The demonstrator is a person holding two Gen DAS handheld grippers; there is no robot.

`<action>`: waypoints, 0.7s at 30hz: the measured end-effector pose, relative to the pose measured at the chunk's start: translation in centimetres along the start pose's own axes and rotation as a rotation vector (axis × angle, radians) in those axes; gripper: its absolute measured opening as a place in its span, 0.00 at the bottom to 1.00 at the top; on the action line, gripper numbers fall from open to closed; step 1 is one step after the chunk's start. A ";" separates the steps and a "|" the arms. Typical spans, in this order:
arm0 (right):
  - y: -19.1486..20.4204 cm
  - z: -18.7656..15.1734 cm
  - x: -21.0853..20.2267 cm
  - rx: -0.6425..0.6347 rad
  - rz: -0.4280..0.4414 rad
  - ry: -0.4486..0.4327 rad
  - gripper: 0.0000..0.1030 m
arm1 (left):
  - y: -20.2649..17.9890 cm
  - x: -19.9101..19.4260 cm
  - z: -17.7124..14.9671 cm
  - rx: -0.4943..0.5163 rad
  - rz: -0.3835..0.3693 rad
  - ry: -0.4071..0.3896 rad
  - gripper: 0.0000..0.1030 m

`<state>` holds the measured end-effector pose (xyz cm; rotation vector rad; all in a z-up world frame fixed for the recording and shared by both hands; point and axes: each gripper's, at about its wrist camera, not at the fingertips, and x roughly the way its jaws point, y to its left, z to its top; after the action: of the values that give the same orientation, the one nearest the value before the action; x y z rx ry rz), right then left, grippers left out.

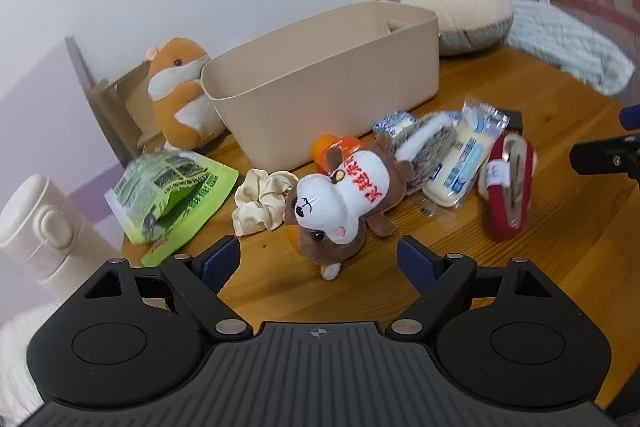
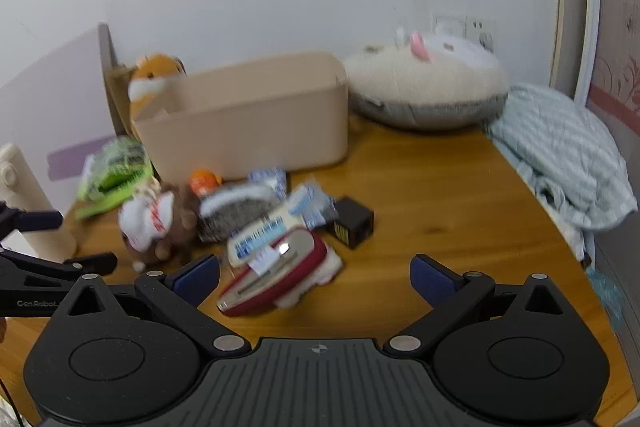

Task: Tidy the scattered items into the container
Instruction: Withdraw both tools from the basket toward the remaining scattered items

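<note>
A beige plastic bin (image 1: 320, 79) (image 2: 248, 123) stands at the back of the wooden table, with nothing showing inside it. In front of it lie a brown and white plush dog (image 1: 340, 203) (image 2: 156, 223), a cream scrunchie (image 1: 260, 199), a green snack packet (image 1: 168, 195) (image 2: 116, 167), an orange item (image 1: 332, 147), a grey brush (image 1: 424, 147), a white wrapped bar (image 1: 460, 163) and a red case (image 1: 508, 187) (image 2: 276, 275). My left gripper (image 1: 320, 263) stands open just before the plush dog. The right gripper (image 2: 316, 279) is open, with the red case lying past its left finger.
An orange hamster plush (image 1: 180, 91) leans by the bin's left end. A large cream cushion (image 2: 424, 91) and a folded pale blue cloth (image 2: 560, 155) sit at the back right. A black cube (image 2: 352, 223) lies mid-table. A cream bottle (image 1: 40, 231) stands at the left edge.
</note>
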<state>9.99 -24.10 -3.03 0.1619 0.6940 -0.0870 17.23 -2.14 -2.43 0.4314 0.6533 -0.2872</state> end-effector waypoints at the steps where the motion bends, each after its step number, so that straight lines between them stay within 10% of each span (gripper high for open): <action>1: 0.0 -0.2 0.5 0.005 -0.001 0.014 1.00 | -0.1 0.4 -0.1 0.013 0.003 0.001 0.85; 21: 1.3 -0.6 8.8 0.058 -0.025 0.169 1.00 | 0.5 8.1 0.7 0.116 -0.072 -0.005 0.85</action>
<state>16.53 -22.99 -8.93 0.2183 0.8631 -0.1184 23.96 -2.97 -7.00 0.5187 0.6505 -0.3956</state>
